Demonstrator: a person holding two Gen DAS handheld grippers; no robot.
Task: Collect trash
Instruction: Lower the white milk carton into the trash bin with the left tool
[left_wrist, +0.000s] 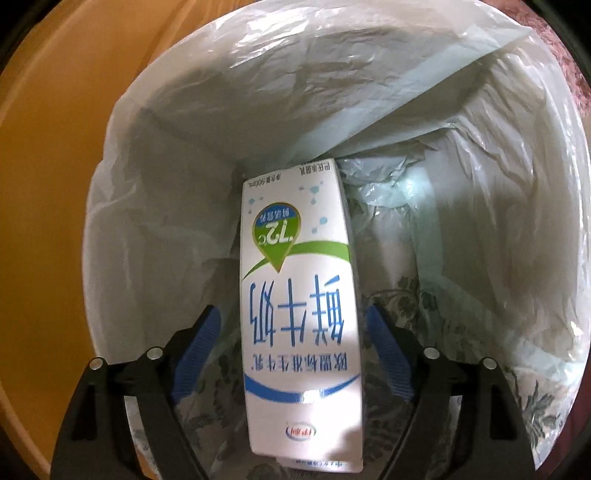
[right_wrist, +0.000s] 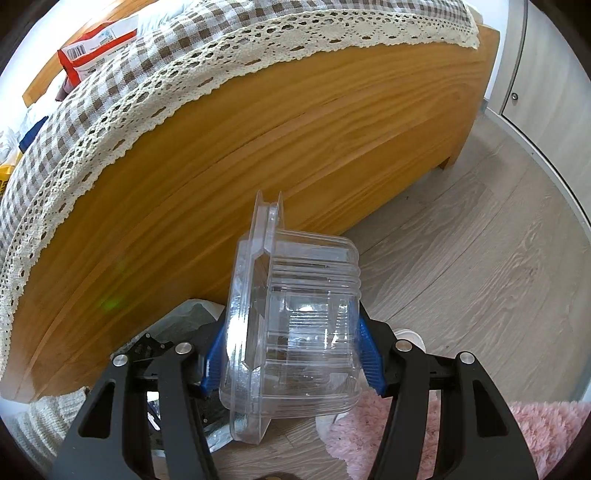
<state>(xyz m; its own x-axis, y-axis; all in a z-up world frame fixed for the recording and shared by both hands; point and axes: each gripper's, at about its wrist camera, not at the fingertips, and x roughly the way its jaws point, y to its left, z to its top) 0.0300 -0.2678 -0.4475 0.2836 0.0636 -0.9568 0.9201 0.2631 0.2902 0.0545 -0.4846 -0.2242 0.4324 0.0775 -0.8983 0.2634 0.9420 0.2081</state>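
- Left gripper (left_wrist: 293, 354): blue fingers (left_wrist: 199, 354) spread clear of the milk carton (left_wrist: 297, 295), gaps showing on both sides; carton released, standing nose-down inside the white liner (left_wrist: 192, 177) of the trash bin (left_wrist: 554, 417).
- Best lifted straight up, to avoid snagging the thin liner or tipping the carton.
- Right gripper (right_wrist: 291, 350): fingers clamped on the clear plastic clamshell box (right_wrist: 295, 332), held above the floor (right_wrist: 461, 258) beside the wooden bed frame (right_wrist: 240, 155).
- Worth keeping that squeeze gentle; thin plastic probably buckles or slips.
- Farther off: red-and-white packet (right_wrist: 96, 48) on the checked cover.

milk carton (left_wrist: 299, 306) end cut off below, red packet (right_wrist: 96, 50) print unreadable — tiny
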